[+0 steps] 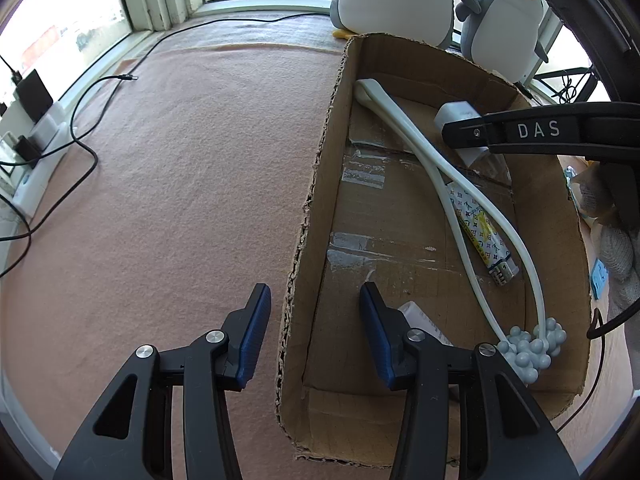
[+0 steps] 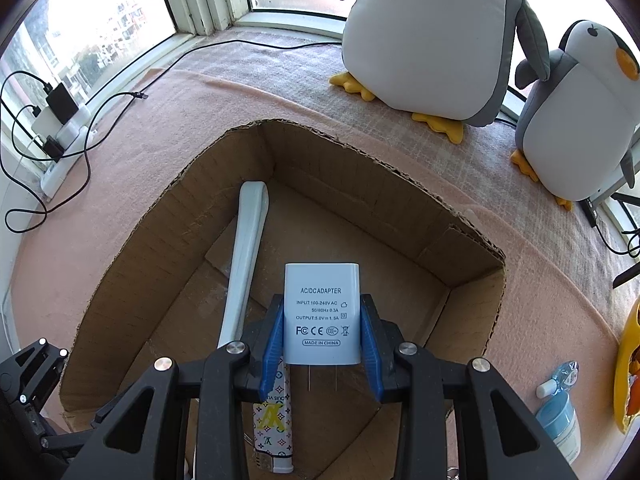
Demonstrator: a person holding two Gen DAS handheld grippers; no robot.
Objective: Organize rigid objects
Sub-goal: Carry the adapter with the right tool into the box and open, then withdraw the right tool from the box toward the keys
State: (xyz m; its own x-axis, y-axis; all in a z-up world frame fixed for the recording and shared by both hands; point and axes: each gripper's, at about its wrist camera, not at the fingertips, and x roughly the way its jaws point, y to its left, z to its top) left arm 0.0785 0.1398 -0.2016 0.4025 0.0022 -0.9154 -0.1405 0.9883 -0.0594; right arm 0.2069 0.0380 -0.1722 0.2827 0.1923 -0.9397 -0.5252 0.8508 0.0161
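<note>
An open cardboard box [image 1: 332,120] [image 2: 360,184] lies on a pink blanket. Inside it are a pale grey massager with knobbly balls [image 1: 404,120] [image 2: 246,240], a patterned lighter [image 1: 480,236] [image 2: 274,420] and a small white box [image 1: 420,316]. My right gripper [image 2: 322,300] is shut on a white AC/DC adapter [image 2: 320,312], prongs toward the camera, low over the box's far end. In the left wrist view, the adapter [image 1: 456,114] shows at the tip of a black finger [image 1: 520,132]. My left gripper [image 1: 314,292] stands open astride the box's left wall, and its pads do not touch the wall.
Two plush penguins [image 2: 432,40] [image 2: 576,120] sit by the window behind the box. A power strip with chargers and black cables [image 2: 60,148] lies at the left. A blue-capped bottle [image 2: 560,420] and a yellow object [image 2: 628,360] are to the right of the box.
</note>
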